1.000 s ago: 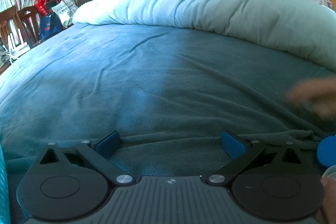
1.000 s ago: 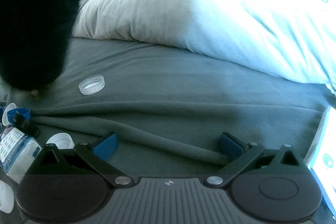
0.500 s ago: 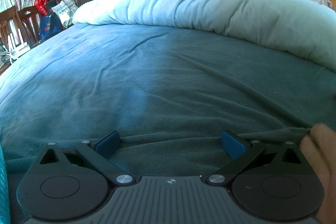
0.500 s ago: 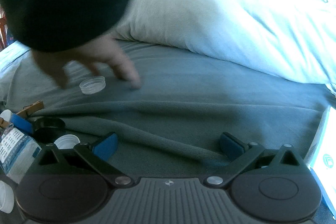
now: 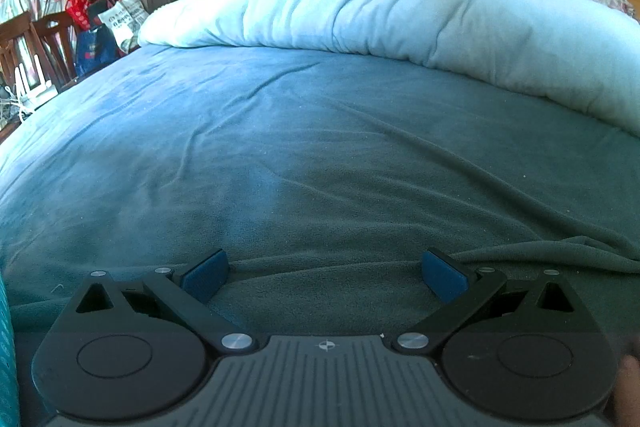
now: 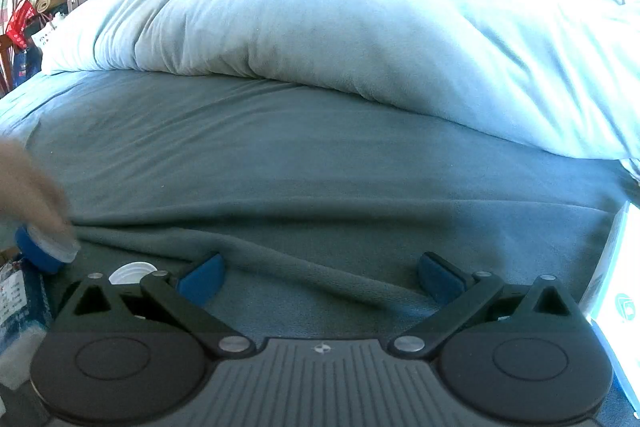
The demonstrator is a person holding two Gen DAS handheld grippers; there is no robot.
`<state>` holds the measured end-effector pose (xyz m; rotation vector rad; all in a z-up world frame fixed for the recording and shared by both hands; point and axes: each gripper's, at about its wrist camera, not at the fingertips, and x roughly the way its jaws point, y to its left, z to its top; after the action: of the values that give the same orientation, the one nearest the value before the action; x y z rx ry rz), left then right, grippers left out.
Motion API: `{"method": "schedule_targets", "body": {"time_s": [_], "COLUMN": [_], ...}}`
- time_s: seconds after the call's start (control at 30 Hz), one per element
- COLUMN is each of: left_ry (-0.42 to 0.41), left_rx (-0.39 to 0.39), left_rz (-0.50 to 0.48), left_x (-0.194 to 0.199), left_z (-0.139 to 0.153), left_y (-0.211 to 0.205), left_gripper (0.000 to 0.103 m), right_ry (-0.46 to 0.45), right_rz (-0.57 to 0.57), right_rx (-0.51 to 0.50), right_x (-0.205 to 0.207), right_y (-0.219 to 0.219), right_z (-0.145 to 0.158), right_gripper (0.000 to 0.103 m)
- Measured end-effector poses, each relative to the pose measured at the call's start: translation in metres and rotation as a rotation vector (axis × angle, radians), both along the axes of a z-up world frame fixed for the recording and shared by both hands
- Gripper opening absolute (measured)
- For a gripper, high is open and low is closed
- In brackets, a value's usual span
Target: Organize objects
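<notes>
Both grippers rest low on a grey-blue bed blanket (image 5: 320, 155). My left gripper (image 5: 324, 273) is open and empty, with only blanket between its blue pads. My right gripper (image 6: 320, 275) is open and empty too. In the right wrist view a bare hand (image 6: 28, 187) at the far left holds a blue cap (image 6: 34, 251) and a clear cap (image 6: 60, 247). A white cap (image 6: 132, 271) lies just left of the right gripper's left finger. A printed packet (image 6: 16, 303) lies at the lower left edge.
A big pale-blue duvet (image 6: 360, 39) is heaped across the back of the bed. A white and teal box (image 6: 616, 291) lies at the right edge. Chairs and bags (image 5: 92, 27) stand beyond the bed at left. A fingertip (image 5: 628, 387) shows at the lower right.
The hand and dark sleeve pulled back to the far left. The clear cap that lay on the blanket is gone from there; the hand now holds caps. Both grippers stayed still.
</notes>
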<state>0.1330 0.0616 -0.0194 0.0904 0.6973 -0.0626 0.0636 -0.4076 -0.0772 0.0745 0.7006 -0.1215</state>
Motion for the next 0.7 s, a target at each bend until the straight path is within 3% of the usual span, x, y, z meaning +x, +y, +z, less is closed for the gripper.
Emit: {"method": "schedule_targets", "body": {"time_s": [0.7], "left_ry": [-0.002], "left_rx": [0.000], "left_rz": [0.001], "left_x": [-0.0014], "left_z": [-0.0008], "left_y": [0.0007], "left_gripper": [0.103], "right_ry": [0.000], "right_rz": [0.006], "right_rx": [-0.004], "right_x": [0.0002], "right_y": [-0.0004], "right_z": [0.0000], "right_gripper": [0.103]}}
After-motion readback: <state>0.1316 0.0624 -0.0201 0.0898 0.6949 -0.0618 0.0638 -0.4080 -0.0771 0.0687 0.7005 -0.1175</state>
